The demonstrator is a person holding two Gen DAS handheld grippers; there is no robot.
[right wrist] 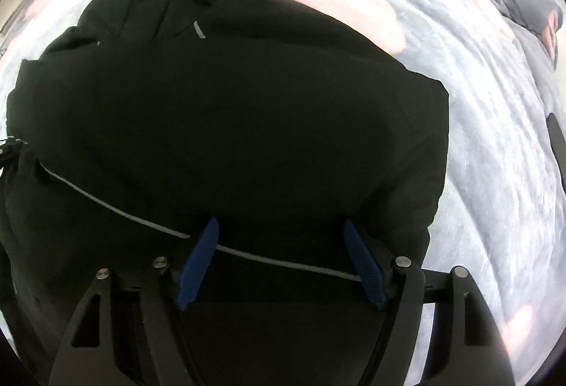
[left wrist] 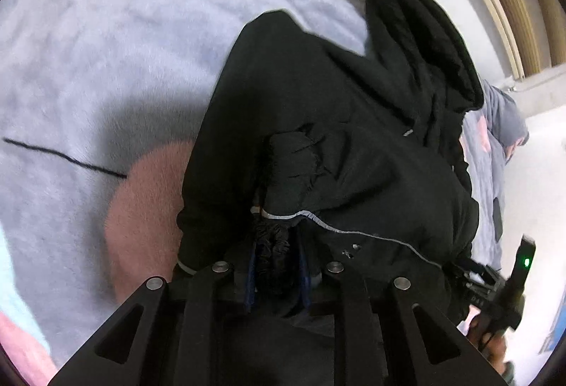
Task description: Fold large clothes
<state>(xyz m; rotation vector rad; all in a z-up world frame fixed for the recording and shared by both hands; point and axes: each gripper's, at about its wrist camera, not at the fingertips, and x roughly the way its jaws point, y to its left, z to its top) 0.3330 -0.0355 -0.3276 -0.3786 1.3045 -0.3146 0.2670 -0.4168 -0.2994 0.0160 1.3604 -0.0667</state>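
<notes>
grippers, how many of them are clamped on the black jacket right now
1. The left gripper is shut on a bunched fold of the black jacket. The right gripper is open, its fingers straddling the grey-piped hem without pinching it.

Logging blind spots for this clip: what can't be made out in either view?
- Left wrist view: left claw pads buried in bunched black jacket fabric.
- Right wrist view: jacket's bottom hem is cut off behind the open right claw.
- Both views: blanket under jacket is hidden.

One black jacket (left wrist: 353, 124) lies on one grey-and-pink blanket (left wrist: 106, 50). Two grippers show: the left (left wrist: 276, 262) and the right (right wrist: 279, 258).
</notes>
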